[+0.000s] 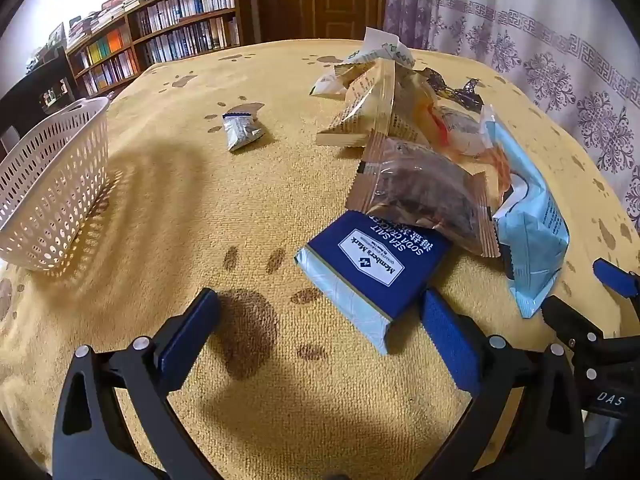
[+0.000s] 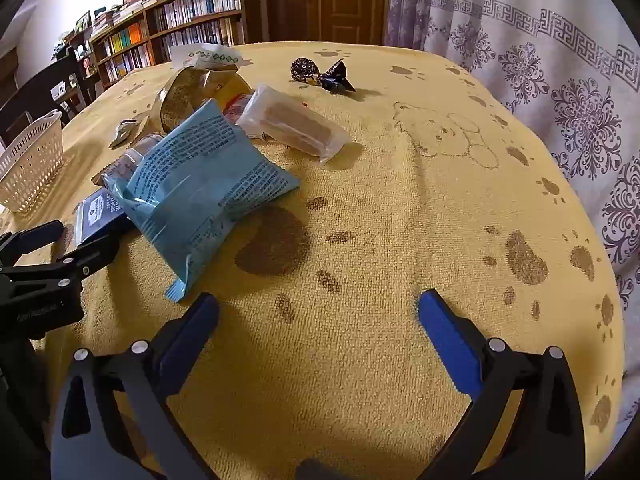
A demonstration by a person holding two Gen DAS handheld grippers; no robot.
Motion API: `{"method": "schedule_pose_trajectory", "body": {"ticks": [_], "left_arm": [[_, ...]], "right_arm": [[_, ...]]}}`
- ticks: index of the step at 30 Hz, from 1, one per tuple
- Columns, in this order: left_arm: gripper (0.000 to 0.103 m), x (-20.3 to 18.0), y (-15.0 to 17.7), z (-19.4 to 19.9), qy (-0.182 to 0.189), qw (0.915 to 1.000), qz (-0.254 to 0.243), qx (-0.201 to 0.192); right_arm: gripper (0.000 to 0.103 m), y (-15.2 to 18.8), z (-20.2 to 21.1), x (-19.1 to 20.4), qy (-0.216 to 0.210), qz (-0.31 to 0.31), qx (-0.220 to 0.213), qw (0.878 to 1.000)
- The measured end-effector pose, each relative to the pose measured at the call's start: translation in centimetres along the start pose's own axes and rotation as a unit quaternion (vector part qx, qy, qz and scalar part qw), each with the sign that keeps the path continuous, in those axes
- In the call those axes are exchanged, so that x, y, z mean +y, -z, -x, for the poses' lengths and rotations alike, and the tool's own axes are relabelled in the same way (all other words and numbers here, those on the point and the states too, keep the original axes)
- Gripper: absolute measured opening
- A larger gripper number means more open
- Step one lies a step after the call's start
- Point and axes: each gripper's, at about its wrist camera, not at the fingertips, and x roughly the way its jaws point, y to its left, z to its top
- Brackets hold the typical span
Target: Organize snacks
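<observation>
Nearest the left wrist camera, the left gripper (image 1: 320, 312) has its blue-padded jaws spread wide and holds nothing; its right pad sits just beside the near corner of a navy soda cracker pack (image 1: 372, 268), though whether they touch cannot be told. Over on the right, the right gripper (image 2: 320, 312) is likewise wide open and empty, hovering over bare yellow paw-print cloth (image 2: 400, 240), its left pad close to the corner of a pale blue snack bag (image 2: 200, 196). Behind the cracker pack, a brown-edged clear pouch (image 1: 424, 192) overlaps its far end, and the rest of the pile rises beyond it, wrappers overlapping so that several cannot be made out. A clear-wrapped bar (image 2: 296, 124) lies at the pile's right side. Farther off sit a small silver packet (image 1: 240, 130) alone and a dark twisted candy (image 2: 320, 74). A white perforated basket (image 1: 52, 184) stands at the left edge, partly cut off.
</observation>
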Motion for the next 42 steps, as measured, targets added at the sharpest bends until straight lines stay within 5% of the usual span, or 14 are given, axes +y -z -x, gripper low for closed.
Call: {"method": "schedule_pose_trajectory", "body": {"ticks": [42], "left_arm": [[0.101, 2.2, 0.3, 0.8, 0.076, 0.9953, 0.052, -0.031]], "right_arm": [[0.098, 0.3, 0.2, 0.1, -0.002, 0.007, 0.002, 1.0]]}}
